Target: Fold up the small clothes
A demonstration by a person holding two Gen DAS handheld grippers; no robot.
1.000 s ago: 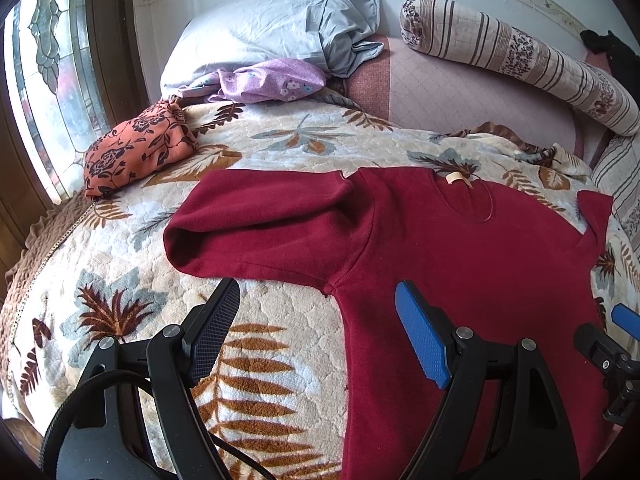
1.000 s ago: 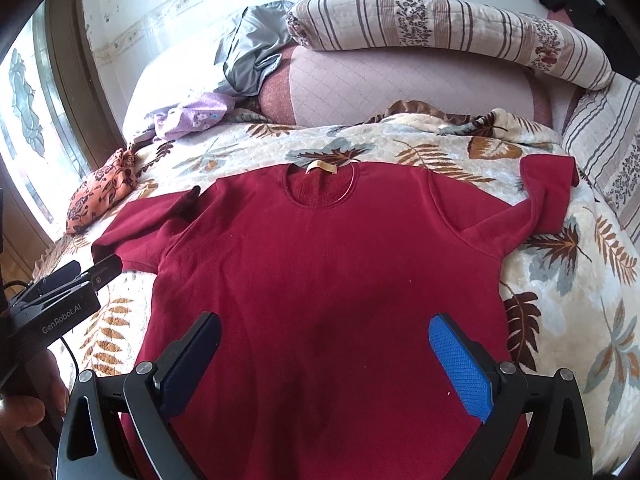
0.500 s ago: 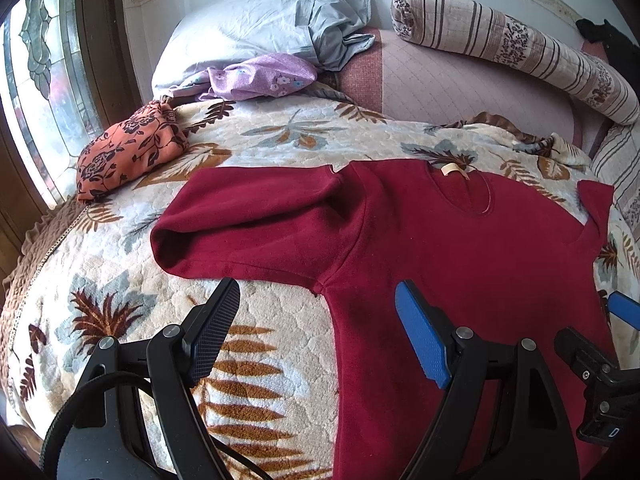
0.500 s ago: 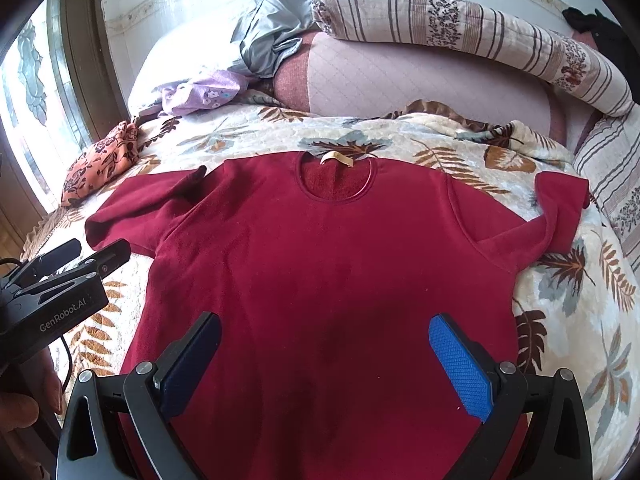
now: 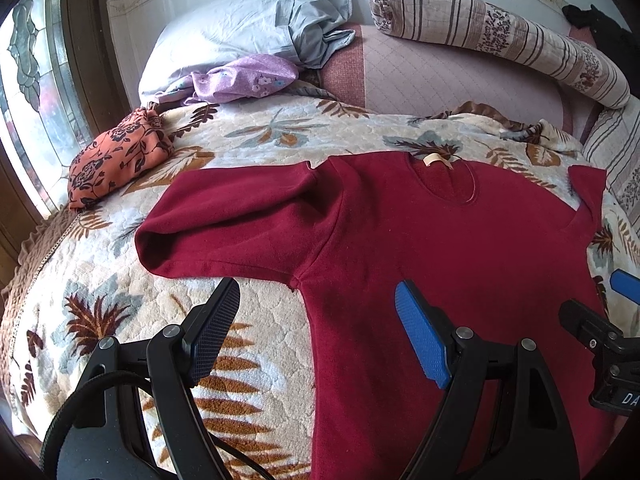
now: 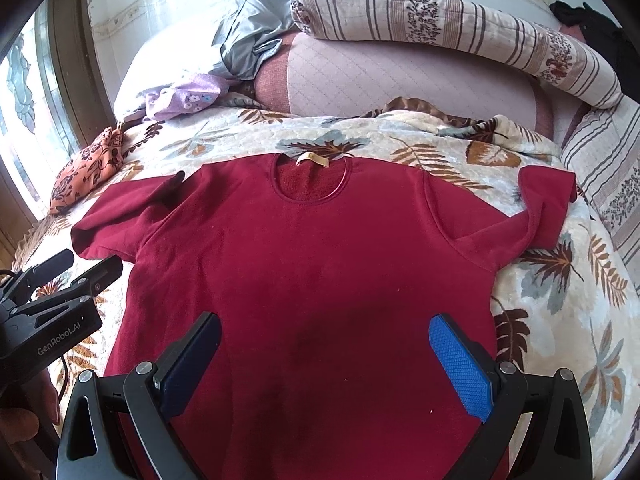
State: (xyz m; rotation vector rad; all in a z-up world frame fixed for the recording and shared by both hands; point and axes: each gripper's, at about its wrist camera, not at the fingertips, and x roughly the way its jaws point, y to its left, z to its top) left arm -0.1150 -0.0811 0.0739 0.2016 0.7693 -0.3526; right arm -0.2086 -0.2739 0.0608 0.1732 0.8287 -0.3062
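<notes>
One red shirt (image 6: 312, 280); two hand-held grippers: left (image 5: 316, 336), right (image 6: 324, 364); one striped bolster (image 6: 452, 36); one orange floral cloth (image 5: 116, 156).

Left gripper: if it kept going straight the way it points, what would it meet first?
Probably the red shirt, near its armpit seam, where the left gripper aims with open jaws; depth is unclear.

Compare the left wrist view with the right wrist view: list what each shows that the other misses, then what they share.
Only the left wrist view: the red shirt's left sleeve cuff seen close and whole, and bare blanket in front of it.

Only the right wrist view: the shirt's right sleeve laid out whole, and a striped cushion beside it.

Both: the shirt flat and unfolded, label at the neckline, the orange floral cloth, the striped bolster, and the left gripper and right gripper, both open and holding nothing.
</notes>
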